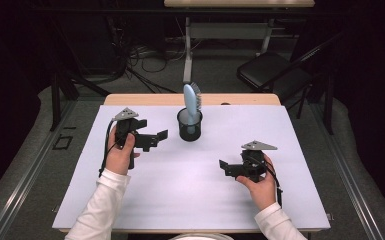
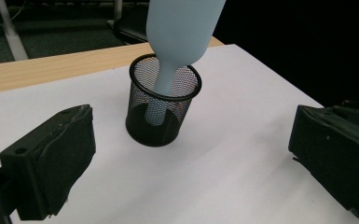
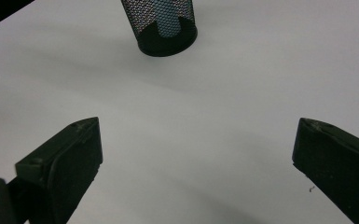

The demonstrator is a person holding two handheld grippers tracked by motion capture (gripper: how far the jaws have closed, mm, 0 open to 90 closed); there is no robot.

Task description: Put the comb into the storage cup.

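Brush time looks finished: the light blue plastic hairbrush point(image 1: 192, 102) stands handle-down in the black wire-mesh cup point(image 1: 189, 125), both grippers, left point(image 1: 156, 136) and right point(image 1: 224, 167), are spread wide and empty, so next they could just rest.

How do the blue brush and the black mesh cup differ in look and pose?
The brush is pale blue and solid, while the mesh cup is black and see-through. The brush is long and slim and leans, handle down, against the rim; the mesh cup is short and round and stands upright on the white table cover. The brush rises well above the mesh cup. Both sit together near the far side, untouched by either gripper.
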